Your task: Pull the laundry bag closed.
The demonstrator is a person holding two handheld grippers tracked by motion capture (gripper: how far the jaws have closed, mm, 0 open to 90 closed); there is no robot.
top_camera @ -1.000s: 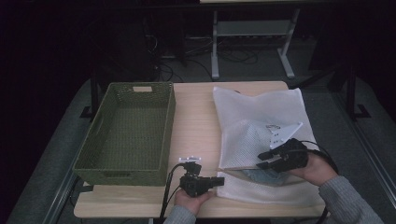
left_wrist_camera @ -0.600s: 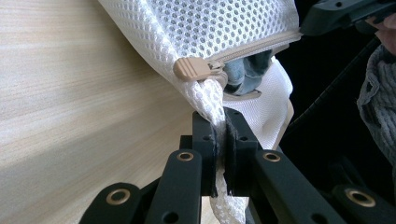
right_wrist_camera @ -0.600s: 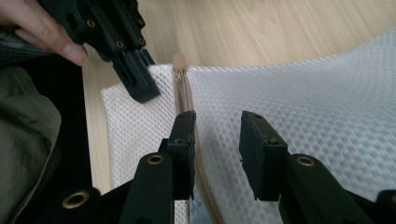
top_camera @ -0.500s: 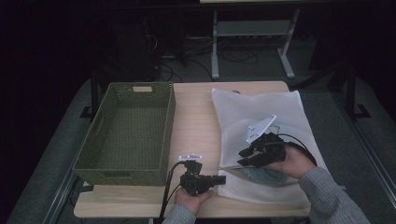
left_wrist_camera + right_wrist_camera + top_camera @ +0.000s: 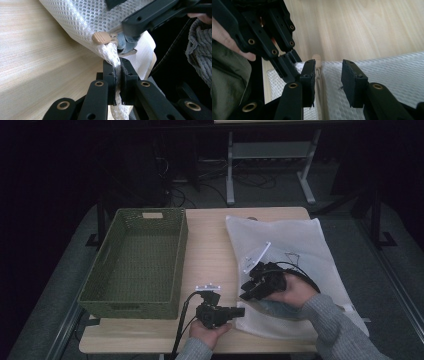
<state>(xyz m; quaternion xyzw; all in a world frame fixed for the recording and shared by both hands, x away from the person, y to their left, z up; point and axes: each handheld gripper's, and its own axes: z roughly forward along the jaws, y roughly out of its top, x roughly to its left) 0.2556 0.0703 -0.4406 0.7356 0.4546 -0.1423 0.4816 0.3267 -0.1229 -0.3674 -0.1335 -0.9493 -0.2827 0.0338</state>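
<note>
left tool [image 5: 118, 82] clamps white mesh bag [image 5: 82, 22] (honeycomb weave) | right tool [image 5: 327, 80] apart

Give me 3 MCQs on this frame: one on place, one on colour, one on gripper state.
1. Where is the basket relative to the mesh bag?
A. to its left
B. on top of it
C. to its right

2. What colour is the zipper pull on the bag?
A. red
B. tan
C. blue

3. How is the left gripper?
A. open above the table
B. shut on the basket rim
C. shut on the mesh bag's edge

Answers: 1 A, the high view shows the basket on the left half of the table. 2 B, the left gripper view shows a tan tab. 3 C, white mesh is pinched between its jaws.
</note>
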